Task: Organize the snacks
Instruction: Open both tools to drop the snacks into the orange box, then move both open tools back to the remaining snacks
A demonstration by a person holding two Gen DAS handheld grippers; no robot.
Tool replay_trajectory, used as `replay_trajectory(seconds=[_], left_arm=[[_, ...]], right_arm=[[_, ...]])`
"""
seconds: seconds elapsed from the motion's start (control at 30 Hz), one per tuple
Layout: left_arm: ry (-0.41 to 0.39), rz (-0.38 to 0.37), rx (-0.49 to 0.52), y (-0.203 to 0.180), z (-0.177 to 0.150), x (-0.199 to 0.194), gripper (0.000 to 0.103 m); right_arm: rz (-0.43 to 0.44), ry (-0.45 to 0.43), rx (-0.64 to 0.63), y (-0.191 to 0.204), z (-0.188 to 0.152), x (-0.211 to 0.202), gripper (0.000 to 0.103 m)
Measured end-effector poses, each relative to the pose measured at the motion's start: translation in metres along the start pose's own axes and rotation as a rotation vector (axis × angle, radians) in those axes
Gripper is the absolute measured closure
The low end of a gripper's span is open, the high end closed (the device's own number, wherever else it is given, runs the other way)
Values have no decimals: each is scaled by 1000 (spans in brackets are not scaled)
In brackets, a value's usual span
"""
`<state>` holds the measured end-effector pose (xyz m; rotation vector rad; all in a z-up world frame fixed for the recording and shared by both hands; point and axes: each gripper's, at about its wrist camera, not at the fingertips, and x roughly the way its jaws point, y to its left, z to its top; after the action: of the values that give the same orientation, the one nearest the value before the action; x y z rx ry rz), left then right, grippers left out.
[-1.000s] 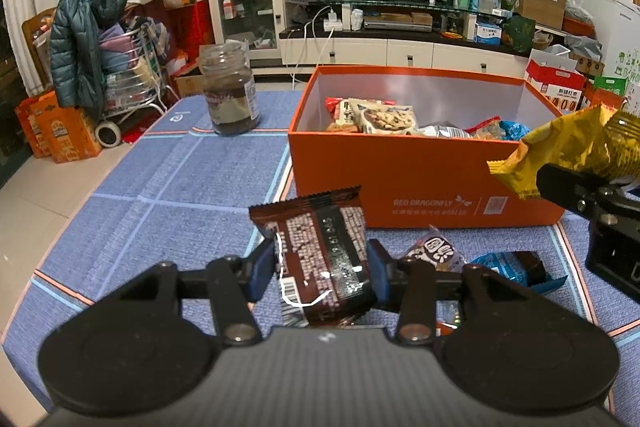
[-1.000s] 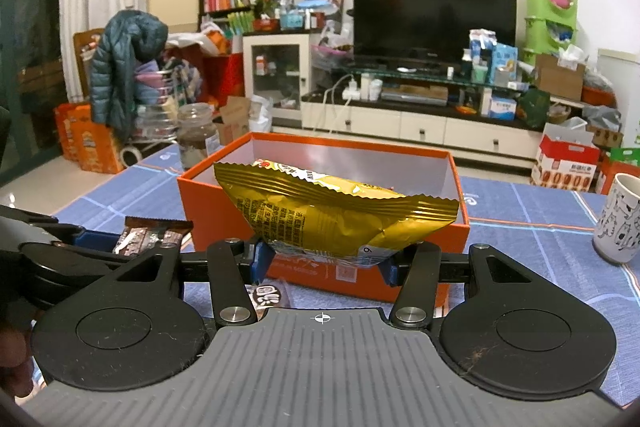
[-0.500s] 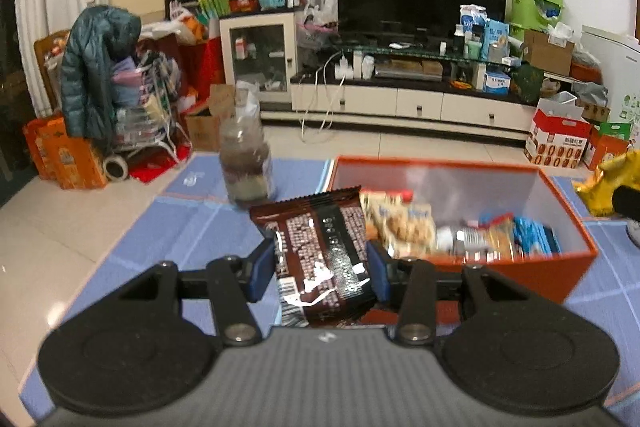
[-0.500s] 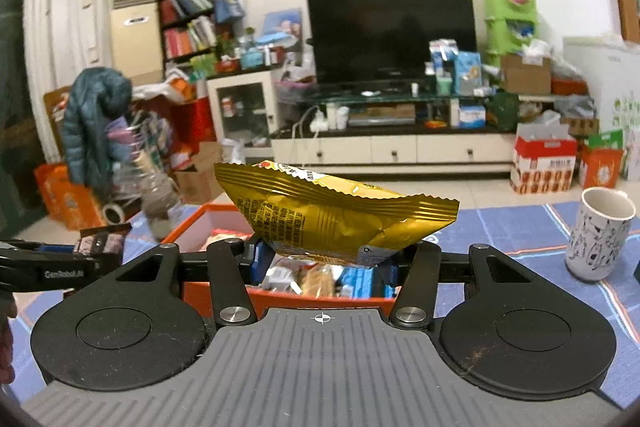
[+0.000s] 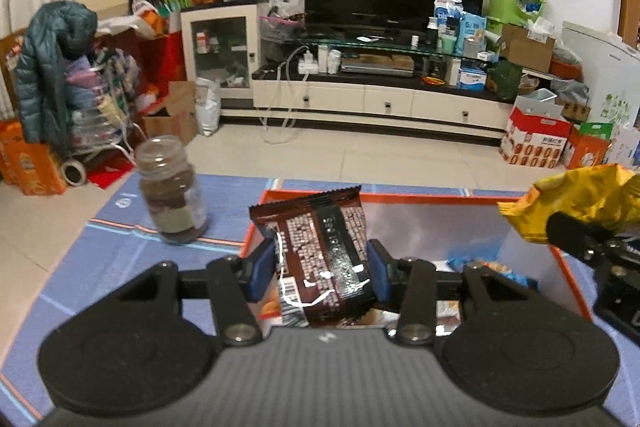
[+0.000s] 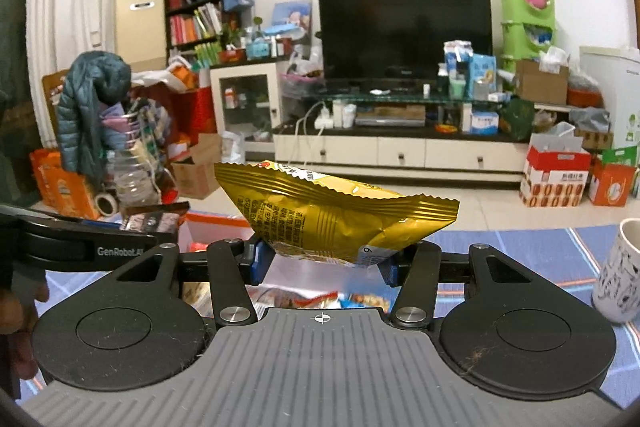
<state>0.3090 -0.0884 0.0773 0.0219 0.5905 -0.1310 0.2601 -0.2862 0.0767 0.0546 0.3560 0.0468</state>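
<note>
Your left gripper (image 5: 320, 273) is clamped on a brown snack packet (image 5: 320, 259), which stands upright between its blue pads above the near left corner of the open orange box (image 5: 572, 279). Your right gripper (image 6: 324, 263) is clenched on a gold snack bag (image 6: 328, 215), held crosswise and above the same box, whose loose snacks (image 6: 320, 299) show just below its fingers. A glass jar (image 5: 172, 195) stands on the blue counter (image 5: 100, 259) left of your left gripper, and a patterned mug (image 6: 618, 275) stands right of your right one.
</note>
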Motion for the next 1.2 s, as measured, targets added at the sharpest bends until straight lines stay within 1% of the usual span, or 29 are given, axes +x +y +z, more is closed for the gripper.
replay_trajectory(seconds=[0.07,0.1,0.13,0.17,0.2,0.27,0.3,0.33,0.37,0.43,0.53,0.6,0.67,0.73,0.77,0.87,0.93,1.0,1.1,1.13,1.2], left_arm=[[16,-26,-3,-5,5,11,57],[23,-38,-4,-9,7,19,53],[31,-57,1,-13,9,28,40],[43,-66,15,-17,10,38,40],[56,-39,27,-19,9,47,36],[75,-45,9,-16,10,53,36],[75,-67,-14,-10,10,47,36],[54,-84,-29,-5,9,39,34],[30,-90,-40,1,8,29,34],[-3,-88,-59,16,4,4,33],[-29,-80,-112,42,-14,-33,31],[-24,-73,-140,57,-35,-58,30],[-9,-63,-158,66,-56,-77,29],[5,-49,-175,69,-81,-92,24],[18,-53,-170,69,-93,-96,24],[76,-61,-186,60,-127,-104,24],[74,-36,-201,52,-148,-111,22],[87,-21,-203,42,-168,-117,22],[125,-39,-205,32,-184,-118,22],[137,-48,-188,30,-186,-117,21],[132,-45,-141,26,-186,-118,19]], right_arm=[[-11,15,-16,0,6,15,65],[-14,27,-26,0,8,25,65],[-15,52,-33,1,10,38,65],[-11,97,-40,1,11,54,67],[-16,137,-31,-1,10,68,65],[-14,161,-10,-6,9,79,54],[-13,161,-2,-8,8,77,52],[-10,142,6,-11,8,69,51],[-8,119,12,-13,8,59,46],[-1,76,34,-19,6,31,40],[8,50,47,-26,-3,-10,37],[2,59,69,-30,-15,-39,35],[-2,89,111,-33,-32,-65,28],[-3,111,135,-31,-50,-86,27],[3,130,127,-26,-59,-94,27],[-6,166,35,-9,-78,-104,27],[-5,183,-8,4,-89,-103,28],[4,205,-14,12,-97,-97,33],[28,255,24,20,-102,-80,36],[38,266,36,23,-104,-75,36],[32,256,24,29,-106,-73,34]])
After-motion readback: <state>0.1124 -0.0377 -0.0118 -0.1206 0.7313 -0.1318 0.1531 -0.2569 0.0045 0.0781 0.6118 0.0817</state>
